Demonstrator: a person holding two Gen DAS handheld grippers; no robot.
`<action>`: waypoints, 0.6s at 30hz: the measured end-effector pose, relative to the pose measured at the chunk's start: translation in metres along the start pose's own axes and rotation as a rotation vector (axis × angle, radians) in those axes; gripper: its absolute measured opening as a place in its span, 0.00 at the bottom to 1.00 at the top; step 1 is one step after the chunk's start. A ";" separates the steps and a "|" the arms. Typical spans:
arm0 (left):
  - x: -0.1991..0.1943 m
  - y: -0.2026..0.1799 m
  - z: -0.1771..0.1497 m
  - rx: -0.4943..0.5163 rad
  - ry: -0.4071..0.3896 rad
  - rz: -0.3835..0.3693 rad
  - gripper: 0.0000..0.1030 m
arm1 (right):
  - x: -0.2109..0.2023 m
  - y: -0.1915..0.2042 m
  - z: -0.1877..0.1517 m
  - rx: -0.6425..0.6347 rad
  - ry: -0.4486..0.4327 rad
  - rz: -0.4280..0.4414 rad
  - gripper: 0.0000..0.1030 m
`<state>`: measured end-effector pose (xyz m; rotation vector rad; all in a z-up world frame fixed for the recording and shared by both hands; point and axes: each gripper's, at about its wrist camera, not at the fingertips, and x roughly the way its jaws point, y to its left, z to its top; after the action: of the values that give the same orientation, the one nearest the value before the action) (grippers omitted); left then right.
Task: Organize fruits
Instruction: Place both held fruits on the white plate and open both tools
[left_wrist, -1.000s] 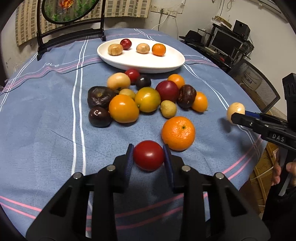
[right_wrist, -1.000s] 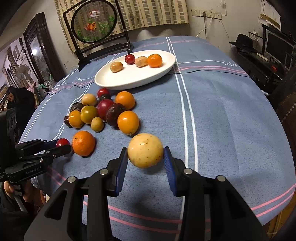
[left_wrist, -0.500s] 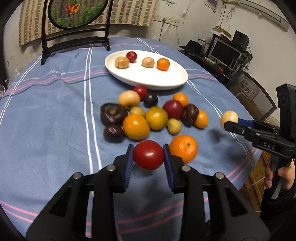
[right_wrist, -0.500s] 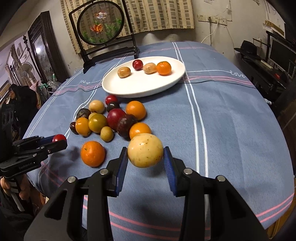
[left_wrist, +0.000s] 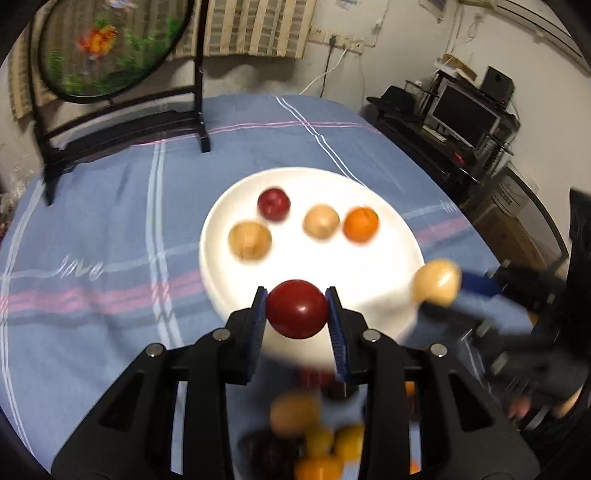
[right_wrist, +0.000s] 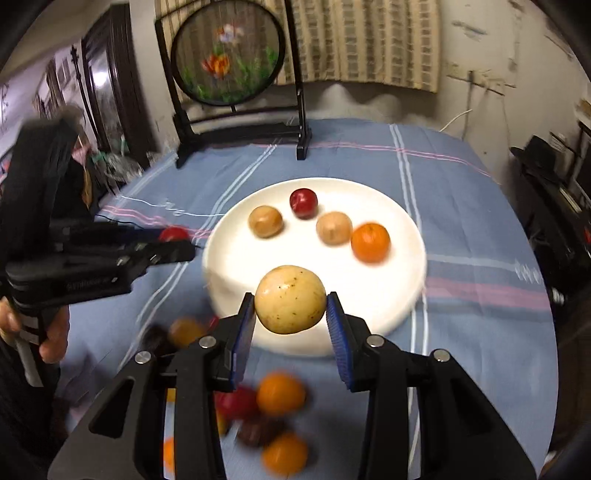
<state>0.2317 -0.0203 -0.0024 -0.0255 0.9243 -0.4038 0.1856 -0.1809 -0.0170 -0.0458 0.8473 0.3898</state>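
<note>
My left gripper (left_wrist: 297, 317) is shut on a red tomato (left_wrist: 297, 308) and holds it over the near rim of the white oval plate (left_wrist: 229, 221). My right gripper (right_wrist: 290, 315) is shut on a pale yellow round fruit (right_wrist: 290, 299) and holds it above the plate's (right_wrist: 406, 206) near edge. The plate carries a red fruit (right_wrist: 303, 202), two tan fruits (right_wrist: 265, 220) (right_wrist: 333, 227) and an orange (right_wrist: 370, 242). The right gripper with its yellow fruit (left_wrist: 437, 281) shows at the right of the left wrist view. The left gripper with the tomato (right_wrist: 173, 234) shows at the left of the right wrist view.
A blurred pile of loose fruits (right_wrist: 280, 395) lies on the blue striped tablecloth (left_wrist: 110, 206) below both grippers. A round embroidered screen on a black stand (right_wrist: 227, 55) stands at the table's far side. A desk with a monitor (left_wrist: 465, 114) is off to the right.
Both grippers have moved forward over the fruit pile to the plate's near edge, each still holding its fruit. The pile now lies beneath the fingers.
</note>
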 end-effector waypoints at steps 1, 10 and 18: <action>0.014 0.000 0.011 -0.008 0.014 -0.003 0.31 | 0.016 -0.003 0.008 0.001 0.022 -0.008 0.38; 0.092 -0.001 0.043 -0.039 0.091 -0.010 0.32 | 0.075 -0.026 0.029 0.034 0.102 -0.002 0.38; 0.073 0.003 0.050 -0.056 0.035 0.018 0.60 | 0.071 -0.031 0.029 0.040 0.086 -0.032 0.58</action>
<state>0.3105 -0.0500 -0.0292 -0.0619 0.9695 -0.3629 0.2603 -0.1816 -0.0538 -0.0392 0.9376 0.3421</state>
